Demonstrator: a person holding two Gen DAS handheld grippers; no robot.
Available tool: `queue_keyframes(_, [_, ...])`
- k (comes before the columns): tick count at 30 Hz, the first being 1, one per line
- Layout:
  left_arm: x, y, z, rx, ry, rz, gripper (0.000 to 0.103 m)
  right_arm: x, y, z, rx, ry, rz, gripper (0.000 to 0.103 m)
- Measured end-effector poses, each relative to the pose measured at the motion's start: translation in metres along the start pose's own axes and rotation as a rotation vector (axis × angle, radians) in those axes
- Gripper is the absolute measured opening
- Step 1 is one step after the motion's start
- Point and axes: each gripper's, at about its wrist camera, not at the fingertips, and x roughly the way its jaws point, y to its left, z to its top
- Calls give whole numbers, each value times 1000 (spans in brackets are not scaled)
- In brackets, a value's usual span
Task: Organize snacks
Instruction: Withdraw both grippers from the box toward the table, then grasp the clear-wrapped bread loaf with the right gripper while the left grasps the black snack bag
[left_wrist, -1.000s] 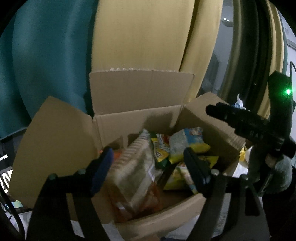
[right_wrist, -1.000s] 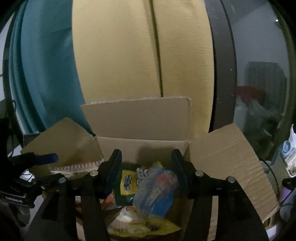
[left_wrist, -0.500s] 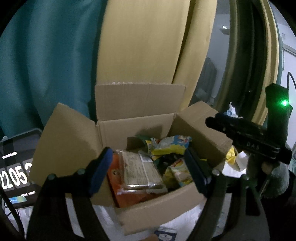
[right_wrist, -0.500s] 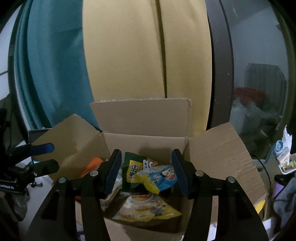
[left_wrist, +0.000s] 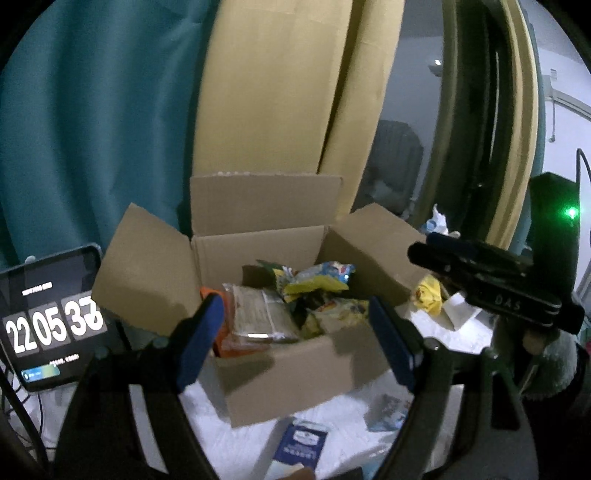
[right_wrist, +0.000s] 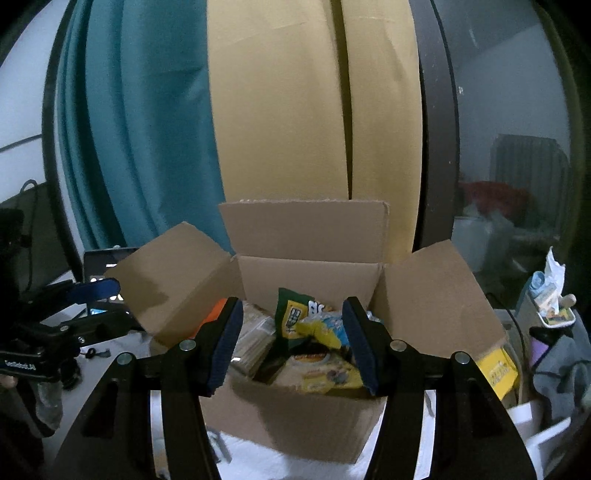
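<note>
An open cardboard box (left_wrist: 303, 373) (right_wrist: 306, 417) stands on a white surface, its flaps up. Inside lie several snack packs: a clear wrapped cracker pack (left_wrist: 258, 314), a yellow and blue bag (left_wrist: 317, 277) (right_wrist: 325, 328), a green bag (right_wrist: 291, 314) and a yellow pack (right_wrist: 321, 373). My left gripper (left_wrist: 295, 339) is open and empty, held back in front of the box. My right gripper (right_wrist: 293, 347) is open and empty, also in front of the box. Each gripper shows in the other's view, the right one (left_wrist: 491, 284) and the left one (right_wrist: 66, 314).
A tablet (left_wrist: 48, 325) showing a clock stands left of the box. A blue packet (left_wrist: 301, 443) and another packet (left_wrist: 388, 411) lie on the white surface before the box. A yellow bag (left_wrist: 428, 295) lies right of it. Teal and yellow curtains hang behind.
Both grippers have pulled back and up from the box. The cracker pack, between the left fingers earlier, now lies in the box; the blue and yellow bag has dropped from the right fingers.
</note>
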Motion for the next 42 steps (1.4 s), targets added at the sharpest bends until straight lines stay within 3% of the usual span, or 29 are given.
queue_keyframes(26, [-78,-31,-67,-11,-6,-26,82,-101,30,-72,16,-10,-27,59])
queue_keyframes(42, [-103,-53,-124,-27,55,-51,82,-145,47,-134,3,63,-66,59])
